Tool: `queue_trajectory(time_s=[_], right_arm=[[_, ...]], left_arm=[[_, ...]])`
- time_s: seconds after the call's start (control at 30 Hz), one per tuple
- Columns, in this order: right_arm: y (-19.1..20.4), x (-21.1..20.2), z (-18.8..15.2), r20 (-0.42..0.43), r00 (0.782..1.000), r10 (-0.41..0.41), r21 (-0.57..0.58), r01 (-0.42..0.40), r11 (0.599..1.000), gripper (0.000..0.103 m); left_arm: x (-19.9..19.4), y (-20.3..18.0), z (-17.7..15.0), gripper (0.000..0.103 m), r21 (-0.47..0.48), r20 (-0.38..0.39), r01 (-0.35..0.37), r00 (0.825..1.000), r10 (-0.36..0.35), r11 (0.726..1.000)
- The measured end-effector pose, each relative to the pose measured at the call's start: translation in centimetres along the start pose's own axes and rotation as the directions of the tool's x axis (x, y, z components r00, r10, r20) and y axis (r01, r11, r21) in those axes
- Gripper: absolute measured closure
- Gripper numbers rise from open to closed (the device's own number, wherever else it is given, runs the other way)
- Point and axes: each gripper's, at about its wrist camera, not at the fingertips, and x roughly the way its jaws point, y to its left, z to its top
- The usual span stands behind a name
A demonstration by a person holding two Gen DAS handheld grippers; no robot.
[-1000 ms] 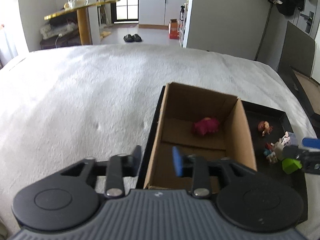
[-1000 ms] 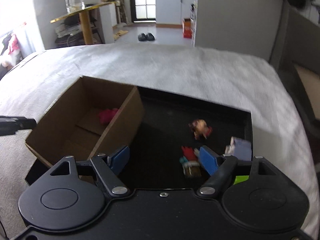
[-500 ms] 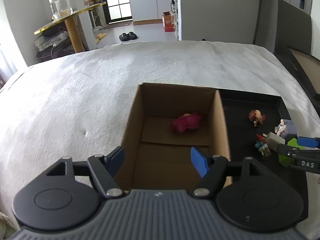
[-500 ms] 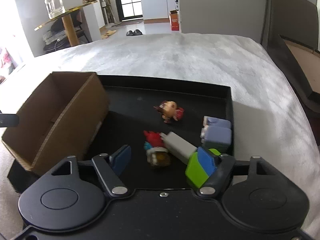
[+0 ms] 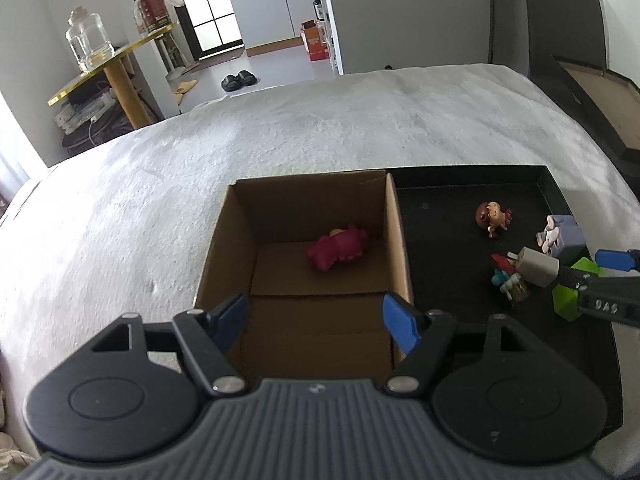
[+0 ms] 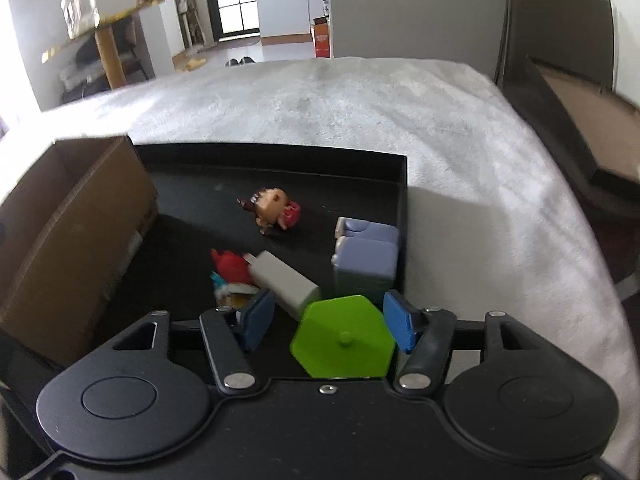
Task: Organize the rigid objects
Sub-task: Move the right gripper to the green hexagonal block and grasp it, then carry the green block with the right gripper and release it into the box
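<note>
Two grippers are seen over a black tray (image 6: 402, 184) set on a grey-white bedspread (image 5: 320, 120). A cardboard box (image 5: 394, 232) occupies the tray's left part; a pink toy (image 5: 338, 249) lies on the box floor near its far wall. The left gripper (image 5: 314, 318) is held above the box's near edge, jaws spread wide, nothing between them.

Right of the box, on the tray floor, a brown-headed figurine (image 6: 274, 210) lies apart from the rest, toward the tray's far wall. A purple-grey block (image 6: 366, 256) is placed against the tray's right wall. A white charger (image 6: 286, 282) lies tilted, its plug end over a red-and-blue figurine (image 6: 230, 274). A green hexagonal piece (image 6: 344, 338) sits nearest the tray's front, just before the block.

The right gripper (image 6: 328, 320) is lowered over this cluster, jaws apart; the green piece and the charger's near end are bracketed between the fingers. The right pad (image 6: 398, 326) appears just beside the green piece; contact cannot be told. The left pad (image 6: 258, 318) is beside the charger.
</note>
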Motion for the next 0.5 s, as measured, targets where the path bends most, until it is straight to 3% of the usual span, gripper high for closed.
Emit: queue_trajectory(time_s=[0.23,0.5], right_arm=[[0.3,0.9,-0.8,-0.048,0.998,-0.031,-0.041,0.029,0.999,0.044],[2.6,-0.3,-1.2,-0.002,0.999,0.042,-0.134,-0.042,0.99,0.046]], left_arm=[[-0.1,-0.7,-0.2,0.029,0.028,0.003,0.002,1.0,-0.002,1.0],[-0.8,-0.2,-0.3,0.029,0.026,0.026,0.012,1.0,-0.013,1.0]])
